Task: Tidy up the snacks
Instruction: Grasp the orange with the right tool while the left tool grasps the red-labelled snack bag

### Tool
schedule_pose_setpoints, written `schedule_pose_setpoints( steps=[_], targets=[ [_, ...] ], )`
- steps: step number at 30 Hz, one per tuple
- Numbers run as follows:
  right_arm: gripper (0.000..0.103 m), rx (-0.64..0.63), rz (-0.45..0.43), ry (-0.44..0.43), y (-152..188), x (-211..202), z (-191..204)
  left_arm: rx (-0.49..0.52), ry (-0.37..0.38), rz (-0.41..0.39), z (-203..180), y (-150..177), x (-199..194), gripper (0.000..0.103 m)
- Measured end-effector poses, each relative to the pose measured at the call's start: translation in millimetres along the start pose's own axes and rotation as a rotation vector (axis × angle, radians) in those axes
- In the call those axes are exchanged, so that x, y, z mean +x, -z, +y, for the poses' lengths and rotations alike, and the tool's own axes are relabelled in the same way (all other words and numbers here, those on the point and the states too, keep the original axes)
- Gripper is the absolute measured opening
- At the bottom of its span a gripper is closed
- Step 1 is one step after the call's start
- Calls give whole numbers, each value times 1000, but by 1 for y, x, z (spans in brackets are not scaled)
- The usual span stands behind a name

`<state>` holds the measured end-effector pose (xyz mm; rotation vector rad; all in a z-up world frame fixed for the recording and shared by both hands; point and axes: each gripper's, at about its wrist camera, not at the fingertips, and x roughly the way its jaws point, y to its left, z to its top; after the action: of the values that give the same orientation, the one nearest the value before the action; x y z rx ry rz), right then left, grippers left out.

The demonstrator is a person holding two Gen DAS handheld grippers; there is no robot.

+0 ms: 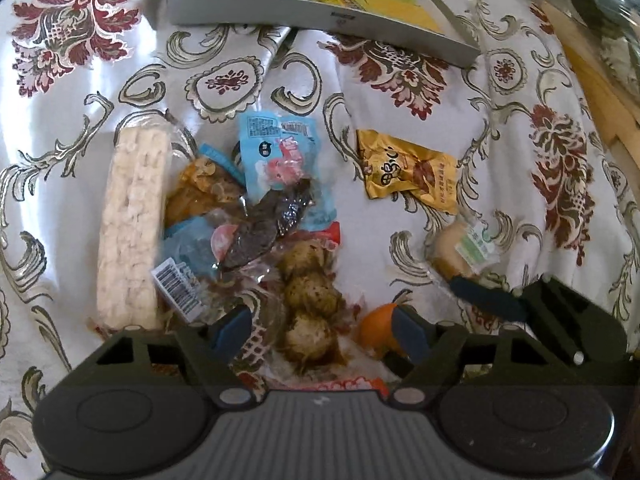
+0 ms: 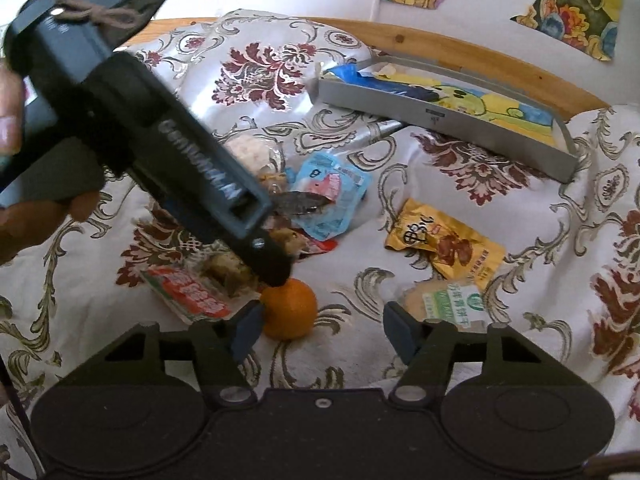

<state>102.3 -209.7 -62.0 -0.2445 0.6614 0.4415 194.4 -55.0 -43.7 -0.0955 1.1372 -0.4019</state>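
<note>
Little looks done; the snacks (image 1: 248,216) lie heaped on the tablecloth (image 1: 80,92), the orange (image 2: 289,309) beside them, well apart from the grey tray (image 2: 440,116); left gripper (image 1: 322,330) and right gripper (image 2: 322,330) both gape, grasping nothing.

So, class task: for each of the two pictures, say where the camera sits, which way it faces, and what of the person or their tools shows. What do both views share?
Left wrist: sits on the left hand-held gripper, looking forward and down at the snack pile; its own open fingers show, with the right tool's tip at lower right.
Right wrist: sits on the right hand-held gripper, facing the orange; its open fingers, the left tool and a hand show.
Shared: orange, gold packet, grey tray, patterned cloth.
</note>
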Motion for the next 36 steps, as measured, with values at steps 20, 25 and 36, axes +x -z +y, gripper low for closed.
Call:
schedule_pose_setpoints(
  steps=[20,25,36],
  targets=[
    [39,12,74,46,-7,14,-4,-25,-87,73,-1,-14,24,70],
    [39,4,92,70,-7,7,-8,57,-122,80,-7,-11,31,70],
    [39,41,80,45,-11,-4,-19,64,-103,92,-9,-9,24,45]
  ],
)
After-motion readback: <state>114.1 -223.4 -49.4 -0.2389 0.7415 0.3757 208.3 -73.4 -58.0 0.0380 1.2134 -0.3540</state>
